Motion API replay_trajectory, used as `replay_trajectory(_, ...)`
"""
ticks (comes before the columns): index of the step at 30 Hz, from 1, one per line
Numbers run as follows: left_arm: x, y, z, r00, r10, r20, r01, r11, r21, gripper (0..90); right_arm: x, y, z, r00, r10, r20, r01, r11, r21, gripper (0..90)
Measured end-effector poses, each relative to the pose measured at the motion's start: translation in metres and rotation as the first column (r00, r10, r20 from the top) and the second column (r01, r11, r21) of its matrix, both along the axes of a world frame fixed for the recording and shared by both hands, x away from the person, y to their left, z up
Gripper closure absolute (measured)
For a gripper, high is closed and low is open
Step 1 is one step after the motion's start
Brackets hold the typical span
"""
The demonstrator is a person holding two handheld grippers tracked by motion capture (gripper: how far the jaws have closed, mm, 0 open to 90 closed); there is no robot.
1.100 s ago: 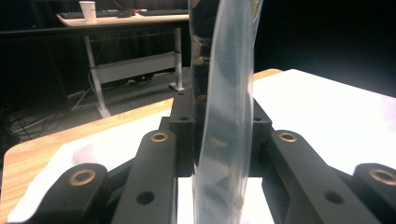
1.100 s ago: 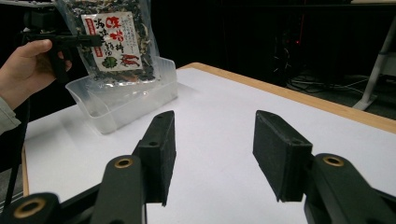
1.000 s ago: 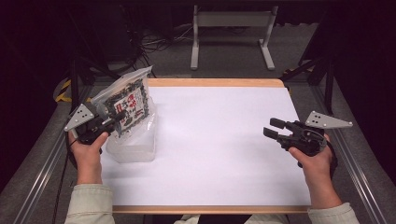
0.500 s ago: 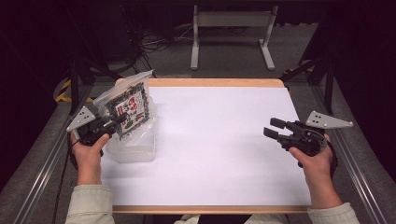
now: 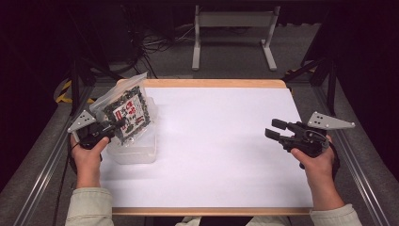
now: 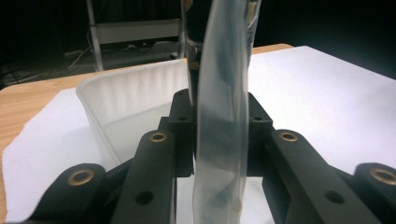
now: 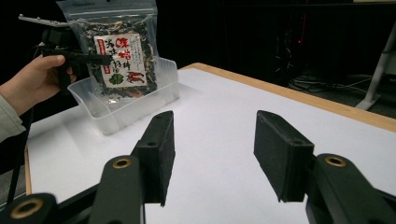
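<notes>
A clear snack bag (image 5: 128, 111) with dark contents and a red-and-white label stands upright in a translucent plastic tub (image 5: 136, 149) at the table's left. My left gripper (image 5: 118, 126) is shut on the bag's edge; in the left gripper view the bag (image 6: 223, 107) runs edge-on between the jaws, with the tub's wall (image 6: 135, 93) behind. My right gripper (image 5: 274, 129) hovers open over the right side of the white sheet, nothing between its pads (image 7: 159, 154). From the right gripper view the bag (image 7: 119, 58), the tub (image 7: 126, 108) and the left gripper (image 7: 100, 59) show far off.
A white sheet (image 5: 221, 141) covers the wooden table (image 5: 211, 83). Metal rails (image 5: 44, 174) run along both sides. A grey stand (image 5: 233, 28) and cables lie on the floor beyond the far edge.
The left gripper and the bag have shifted slightly toward the near side, lower into the tub. The right gripper has kept still.
</notes>
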State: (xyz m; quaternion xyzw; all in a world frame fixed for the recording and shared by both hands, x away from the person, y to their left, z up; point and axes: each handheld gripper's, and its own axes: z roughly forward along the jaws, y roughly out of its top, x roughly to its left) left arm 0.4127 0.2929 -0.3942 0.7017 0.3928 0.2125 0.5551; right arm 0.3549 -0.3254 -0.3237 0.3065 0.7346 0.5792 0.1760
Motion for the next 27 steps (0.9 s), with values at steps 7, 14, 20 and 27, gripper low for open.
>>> replay_trajectory(7, 0.0, 0.0, 0.001, 0.9999, 0.012, 0.011, -0.012, 0.9999, 0.006, 71.7, 0.001, 0.0, 0.0, 1.0, 0.001, -0.001, -0.001, 1.0, 0.002, 48.6)
replay_trajectory(14, -0.002, 0.004, 0.004, 0.9944, 0.105, -0.011, -0.105, 0.9945, 0.0, 45.0, 0.003, 0.002, -0.001, 1.0, 0.005, -0.004, -0.005, 1.0, -0.003, 48.1)
replay_trajectory(20, -0.01, 0.006, 0.008, 0.9928, 0.117, 0.023, -0.116, 0.9919, -0.051, 32.3, 0.006, 0.005, -0.001, 0.9999, 0.011, -0.002, -0.011, 1.0, -0.002, 46.6)
replay_trajectory(27, -0.025, 0.006, 0.016, 0.9844, 0.175, 0.021, -0.174, 0.9846, -0.018, 26.5, 0.012, 0.009, -0.001, 0.9998, 0.02, -0.002, -0.02, 1.0, 0.001, 45.0)
